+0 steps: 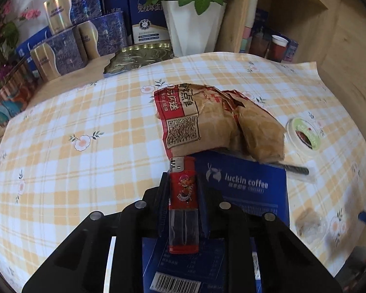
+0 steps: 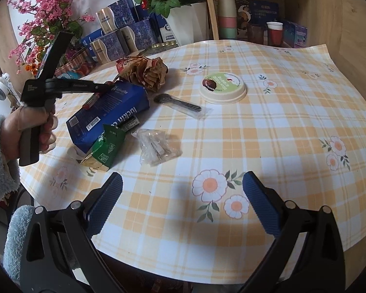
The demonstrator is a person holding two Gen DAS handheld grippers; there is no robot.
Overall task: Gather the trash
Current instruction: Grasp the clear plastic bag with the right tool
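Observation:
My left gripper (image 1: 182,183) is shut on a red lighter (image 1: 183,202) and holds it above a blue luckin coffee box (image 1: 246,185). A crumpled brown paper bag (image 1: 214,122) lies behind the box. In the right wrist view the left gripper (image 2: 102,86) hovers over the blue box (image 2: 109,114). My right gripper (image 2: 183,188) is open and empty over the near table edge. In front of it lie a green carton (image 2: 105,146), a clear plastic wrapper (image 2: 156,146), a wrapped black spoon (image 2: 180,103) and a round lid (image 2: 223,88).
The checked tablecloth (image 2: 268,134) covers the table. Blue and gold boxes (image 1: 68,46), a gold tin (image 1: 139,56), a white flower pot (image 1: 192,26) and pink flowers (image 2: 44,19) stand at the back. A wooden shelf with cups (image 2: 274,33) is at the back right.

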